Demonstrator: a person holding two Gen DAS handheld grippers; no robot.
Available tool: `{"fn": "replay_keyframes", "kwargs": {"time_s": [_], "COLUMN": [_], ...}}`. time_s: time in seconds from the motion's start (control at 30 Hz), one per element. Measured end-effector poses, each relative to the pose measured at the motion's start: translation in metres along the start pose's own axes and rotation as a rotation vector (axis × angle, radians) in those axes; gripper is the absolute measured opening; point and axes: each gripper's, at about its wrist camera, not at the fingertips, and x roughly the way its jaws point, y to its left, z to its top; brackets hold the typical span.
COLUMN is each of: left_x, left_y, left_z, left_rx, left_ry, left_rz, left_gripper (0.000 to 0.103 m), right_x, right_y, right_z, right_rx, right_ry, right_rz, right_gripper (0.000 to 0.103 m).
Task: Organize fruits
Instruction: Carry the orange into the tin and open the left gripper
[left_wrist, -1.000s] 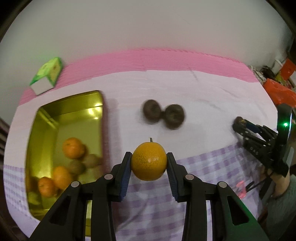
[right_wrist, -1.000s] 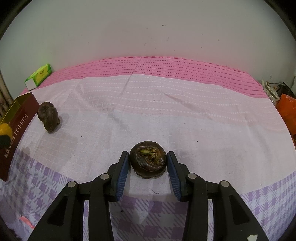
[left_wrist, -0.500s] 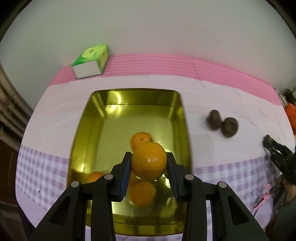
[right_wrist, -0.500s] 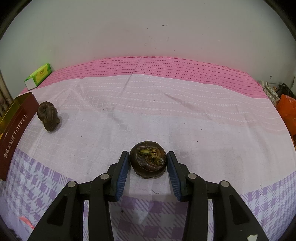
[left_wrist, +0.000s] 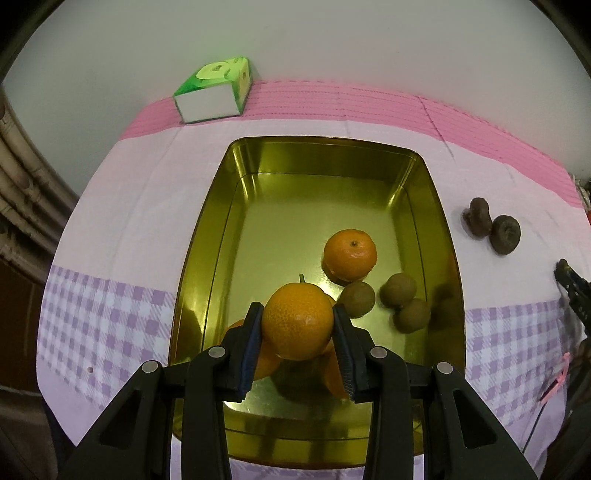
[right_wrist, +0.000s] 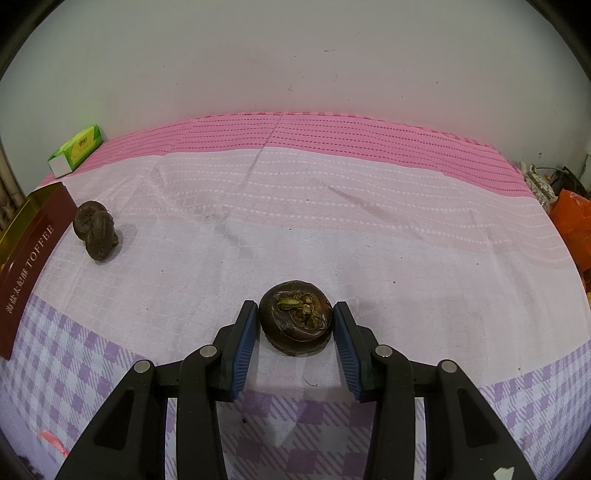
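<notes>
Your left gripper (left_wrist: 298, 328) has its jaws clamped on an orange (left_wrist: 298, 325), held over the near end of the gold tin (left_wrist: 192, 258). Your right gripper (right_wrist: 295, 328) has its jaws apart, one on each side of a dark brown fruit (right_wrist: 295, 321) that sits on the tabletop (right_wrist: 332, 229), with small gaps beside it. In the tin lie another orange (left_wrist: 350, 254), three small brown fruits (left_wrist: 398, 295), and more oranges half hidden under your jaws.
</notes>
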Motion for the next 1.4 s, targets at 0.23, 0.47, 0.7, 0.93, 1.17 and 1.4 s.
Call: {"fn": "replay_keyframes", "kwargs": {"time_s": [0.23,0.47,0.7,0.93,1.17,1.4], "left_x": [0.001,0.002,-0.001,-0.003,-0.005,-0.006], "left_y": [0.002,0.006,0.01,0.011,0.011,0.01], "left_z": [0.001,0.001,-0.003,-0.006,-0.008,-0.01], "left_rx": [0.001,-0.007,-0.016,-0.022,-0.02,-0.02], "left_ry": [0.002,0.005,0.003,0.003,0.006,0.008], "left_rz": [0.005,-0.003,-0.01,-0.013,-0.015,-0.015], "left_gripper": [0.038,0.038,0.038,0.039,0.039,0.041], "right_x": [0.0,0.0,0.0,0.0,-0.001,0.0], "right_y": [0.0,0.001,0.001,0.001,0.001,0.001], "right_z": [0.0,0.0,0.0,0.0,0.0,0.001], "right_rx": [0.0,0.0,0.0,0.0,0.001,0.001], "right_ry": [0.001,0.001,0.001,0.001,0.002,0.002], "right_rz": [-0.001,-0.001,-0.001,-0.002,-0.002,-0.002], "right_gripper": [0.039,0.039,0.039,0.039,0.039,0.039]}}
